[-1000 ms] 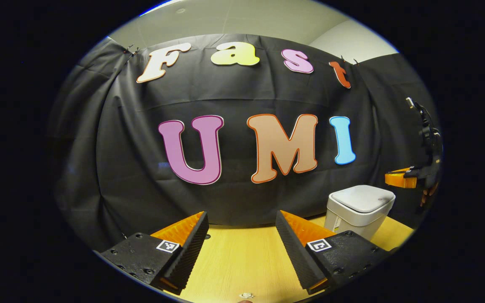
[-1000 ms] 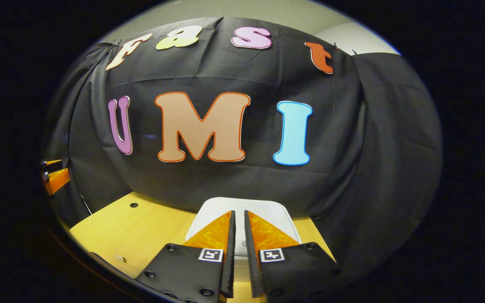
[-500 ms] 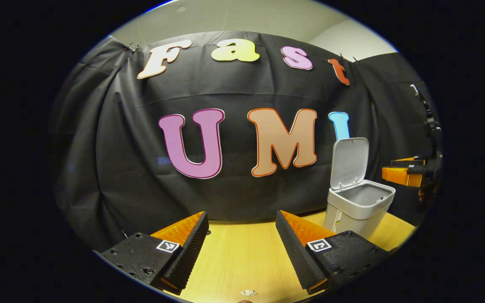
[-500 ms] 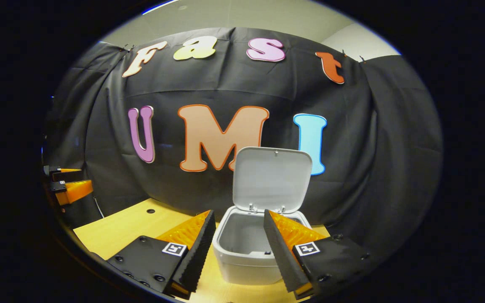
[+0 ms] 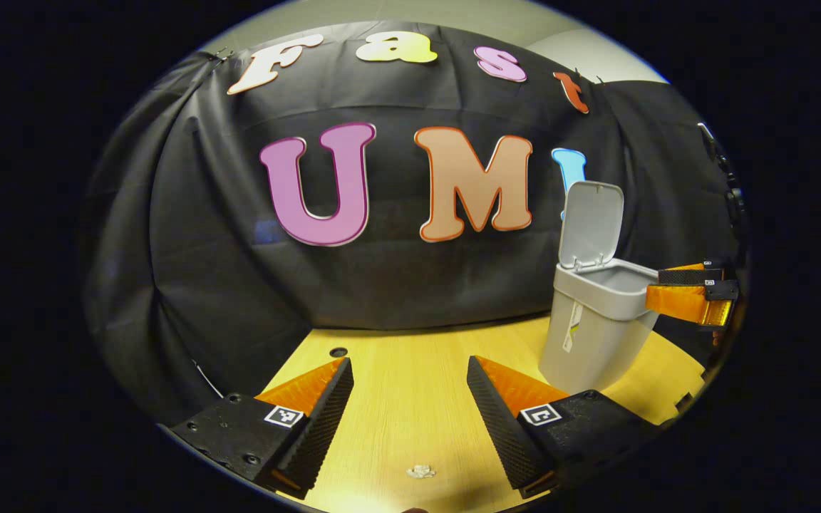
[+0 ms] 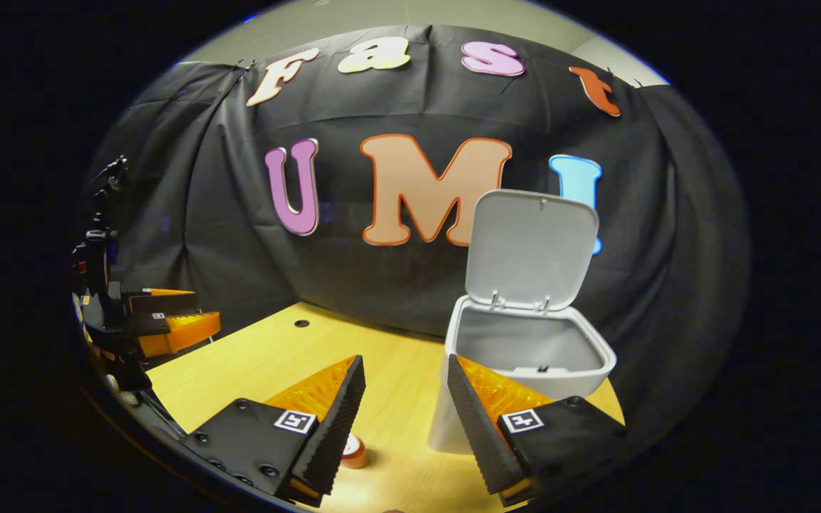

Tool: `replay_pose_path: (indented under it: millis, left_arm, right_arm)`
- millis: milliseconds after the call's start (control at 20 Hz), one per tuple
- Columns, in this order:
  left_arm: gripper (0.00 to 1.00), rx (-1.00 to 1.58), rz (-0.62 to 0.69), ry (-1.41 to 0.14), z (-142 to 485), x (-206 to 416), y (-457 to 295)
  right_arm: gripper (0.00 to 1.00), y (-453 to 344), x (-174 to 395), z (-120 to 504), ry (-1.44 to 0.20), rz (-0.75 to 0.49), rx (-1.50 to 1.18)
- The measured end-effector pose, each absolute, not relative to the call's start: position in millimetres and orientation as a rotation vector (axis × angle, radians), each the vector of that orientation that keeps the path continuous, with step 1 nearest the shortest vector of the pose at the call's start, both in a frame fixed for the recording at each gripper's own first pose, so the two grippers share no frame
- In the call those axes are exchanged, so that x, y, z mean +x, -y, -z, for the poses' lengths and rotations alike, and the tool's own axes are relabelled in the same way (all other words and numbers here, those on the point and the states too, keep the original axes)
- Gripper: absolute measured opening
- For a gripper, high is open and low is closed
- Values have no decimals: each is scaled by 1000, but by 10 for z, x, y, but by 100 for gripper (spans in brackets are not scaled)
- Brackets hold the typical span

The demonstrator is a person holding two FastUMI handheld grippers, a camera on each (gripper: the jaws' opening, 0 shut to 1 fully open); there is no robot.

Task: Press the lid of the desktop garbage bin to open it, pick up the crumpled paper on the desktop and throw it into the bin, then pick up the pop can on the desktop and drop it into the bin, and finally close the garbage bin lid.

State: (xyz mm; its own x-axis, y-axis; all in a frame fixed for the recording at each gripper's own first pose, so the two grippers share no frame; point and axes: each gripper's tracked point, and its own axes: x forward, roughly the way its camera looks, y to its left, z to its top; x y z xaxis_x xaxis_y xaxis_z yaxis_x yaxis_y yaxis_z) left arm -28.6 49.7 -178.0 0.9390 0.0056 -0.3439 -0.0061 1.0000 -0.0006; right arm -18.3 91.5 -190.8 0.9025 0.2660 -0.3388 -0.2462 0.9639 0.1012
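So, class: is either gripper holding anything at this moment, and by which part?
Nothing is held: the left gripper and right gripper are both open and empty.
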Motion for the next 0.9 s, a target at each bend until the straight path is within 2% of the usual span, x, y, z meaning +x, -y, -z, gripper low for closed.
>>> replay_pose_path:
  millis: [50, 200, 350, 900]
  left_arm:
    - [96, -7, 0, -373, 1880, -313, -490]
    - [94, -20, 21, -444, 2211, -357, -474]
    - [94, -39, 49, -512, 2518, -441, -433]
    - [95, -41, 107, -730, 3437, -563, -379]
  right_arm:
    - [81, -966, -227, 2018, -381, -273, 47]
    - [84, -1186, -379, 2377, -463, -312, 52]
    - [90, -1347, -496, 2735, -546, -335, 54]
    - [88, -1769, -700, 3582, -721, -382, 11]
